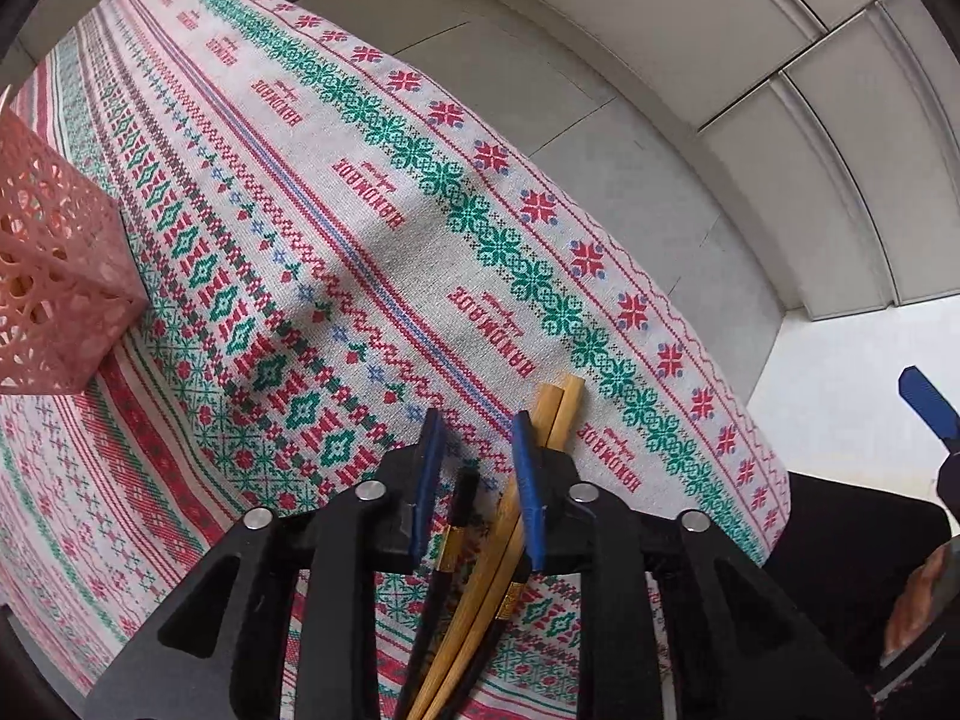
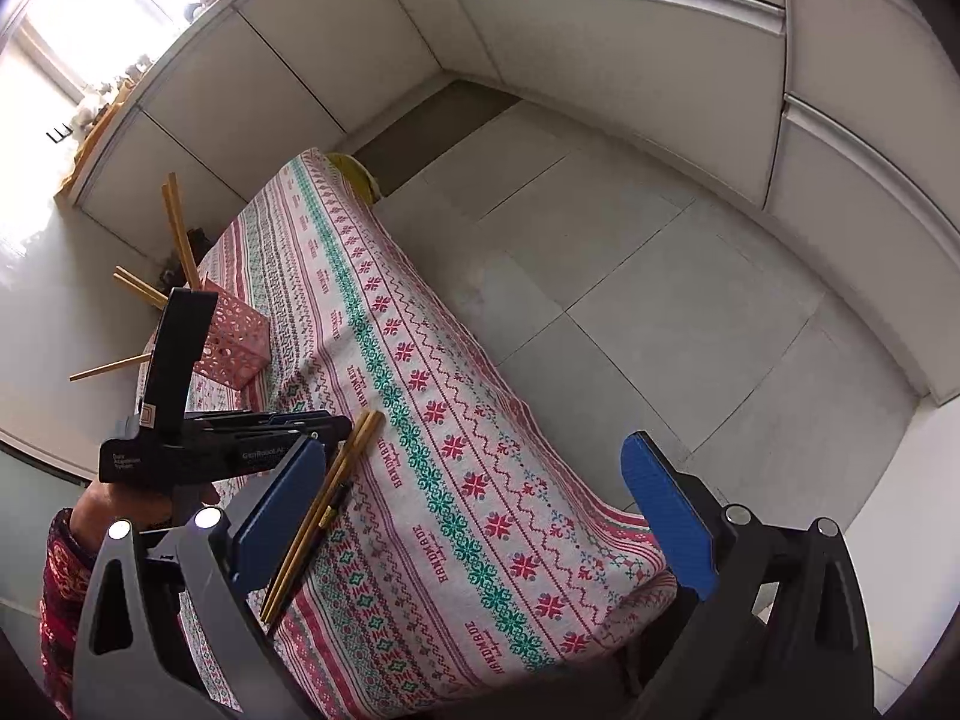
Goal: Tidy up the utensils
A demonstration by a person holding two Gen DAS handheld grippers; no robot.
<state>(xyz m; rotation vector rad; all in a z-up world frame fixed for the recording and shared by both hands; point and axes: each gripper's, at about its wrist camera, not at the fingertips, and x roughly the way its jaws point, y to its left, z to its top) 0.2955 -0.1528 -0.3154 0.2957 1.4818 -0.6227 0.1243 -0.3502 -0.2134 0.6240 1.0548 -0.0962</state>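
Several wooden chopsticks (image 1: 555,414) and a dark chopstick (image 1: 459,516) lie on the patterned tablecloth (image 1: 336,222). My left gripper (image 1: 477,468) hangs just over them with its blue fingers apart; the chopsticks run between and under the fingers, not clamped. The same bundle (image 2: 336,480) shows in the right wrist view beside the left gripper (image 2: 300,426). A pink lattice holder (image 1: 48,276) stands at the left and holds several chopsticks (image 2: 180,240) in the right wrist view. My right gripper (image 2: 480,534) is open and empty above the table's near end.
The table (image 2: 456,420) stands on a tiled floor (image 2: 630,252) with white cabinets (image 2: 600,30) behind. The cloth's edge falls off to the right. The person's sleeve (image 2: 60,588) is at lower left.
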